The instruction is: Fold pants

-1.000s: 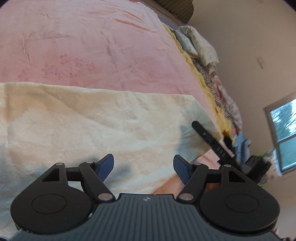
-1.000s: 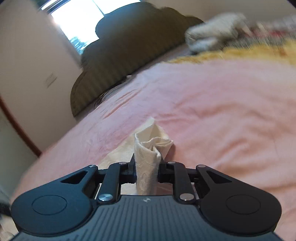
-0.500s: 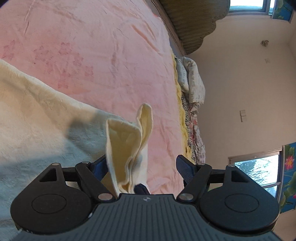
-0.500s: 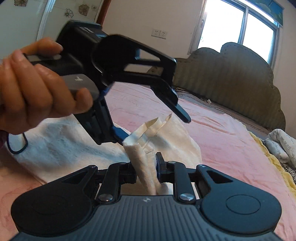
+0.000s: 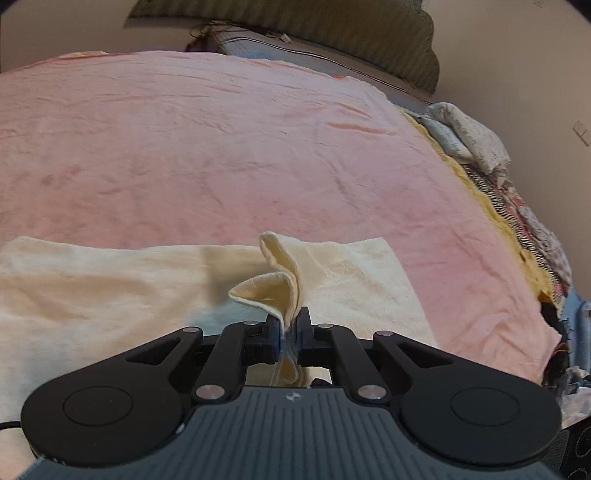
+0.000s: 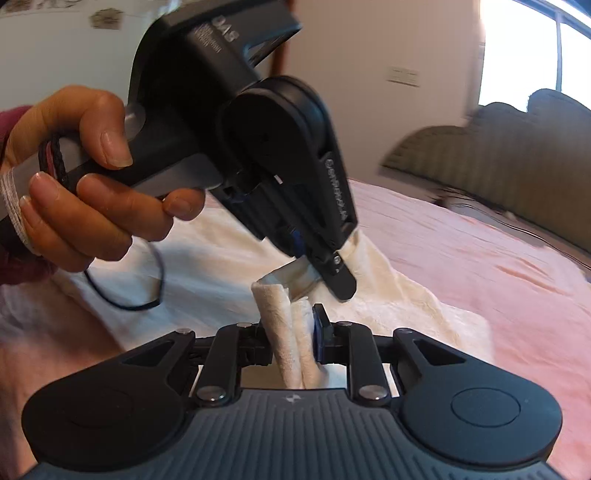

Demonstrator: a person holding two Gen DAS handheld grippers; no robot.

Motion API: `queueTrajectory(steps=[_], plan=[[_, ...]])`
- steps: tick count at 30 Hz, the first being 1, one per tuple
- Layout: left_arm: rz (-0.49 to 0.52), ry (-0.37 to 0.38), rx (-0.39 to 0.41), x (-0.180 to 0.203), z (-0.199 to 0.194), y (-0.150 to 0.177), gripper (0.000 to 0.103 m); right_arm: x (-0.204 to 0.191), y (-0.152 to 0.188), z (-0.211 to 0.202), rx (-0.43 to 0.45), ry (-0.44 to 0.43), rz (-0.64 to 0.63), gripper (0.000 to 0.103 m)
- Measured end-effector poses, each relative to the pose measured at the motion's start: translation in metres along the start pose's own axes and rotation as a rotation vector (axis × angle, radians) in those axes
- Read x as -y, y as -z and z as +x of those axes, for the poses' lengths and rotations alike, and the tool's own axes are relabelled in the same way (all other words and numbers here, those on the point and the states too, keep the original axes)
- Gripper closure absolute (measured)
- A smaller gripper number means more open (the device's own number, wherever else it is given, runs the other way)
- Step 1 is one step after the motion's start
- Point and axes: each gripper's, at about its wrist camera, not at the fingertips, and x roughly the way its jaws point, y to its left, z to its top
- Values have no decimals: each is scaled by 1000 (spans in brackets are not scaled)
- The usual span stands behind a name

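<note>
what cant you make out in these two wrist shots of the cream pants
- Near end of the cream fleece pants: left wrist view, hidden under the left gripper body.
- Headboard and window: right wrist view, motion-blurred.
- Cloth behind the right gripper: cut off by its own body.

Home bedroom, pink-sheeted bed (image 5: 221, 155), padded headboard (image 5: 332, 33), window (image 6: 535, 55)
</note>
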Motion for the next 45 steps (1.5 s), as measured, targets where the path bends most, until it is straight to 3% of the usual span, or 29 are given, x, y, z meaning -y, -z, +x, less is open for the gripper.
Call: queueTrajectory(steps=[5,12,13,15,16,17,18,20,22,24,26,28,30,32,33,37,40,42,45], plan=[[-62,-112,28,-45,-5,16,97,-36,-9,38,-4,-92,-79,83],[-17,-146,113,-61,-14,24,96,-64,-9,61,3,-80,-180,80],[-29,-144,103,-65,-11,23,80,-67,-6,64,-11,-76,-183,77],[-84,-130,93,-73,-6,24,71,-82,2,57,-34,-73,-176,75],[-116,-116,99,-78,-4,23,71,-81,1,55,-40,-77,-173,74],[-145,-100,105,-84,-3,22,80,-82,-1,52,-48,-79,-171,70],[-163,-86,111,-87,-2,21,80,-81,-1,48,-51,-82,-166,60],[-166,-85,131,-89,-4,20,85,-78,-3,38,-49,-115,-142,48],[-128,-108,167,-84,-7,22,85,-70,-4,24,-49,-186,-100,48],[-117,-126,150,-81,-7,23,86,-62,-6,12,-17,-240,-45,48],[-143,-102,124,-86,-12,25,73,-51,-7,3,21,-213,-4,48],[-188,-109,99,-93,-23,27,65,-48,-7,0,38,-123,-45,48],[-217,-129,105,-100,-36,31,58,-59,-5,9,-9,-50,-148,48],[-231,-174,103,-103,-49,34,42,-73,0,15,-48,-52,-230,49],[-242,-177,108,-105,-56,36,41,-79,3,17,-55,-51,-257,49],[-318,-63,88,-112,-71,43,39,-108,15,23,-68,74,-418,54],[-380,42,56,-112,-73,46,35,-116,20,29,-91,144,-537,74],[-406,113,23,-108,-70,49,34,-126,25,33,-98,128,-579,92],[-422,174,-29,-103,-61,52,34,-116,19,23,-73,98,-489,93]])
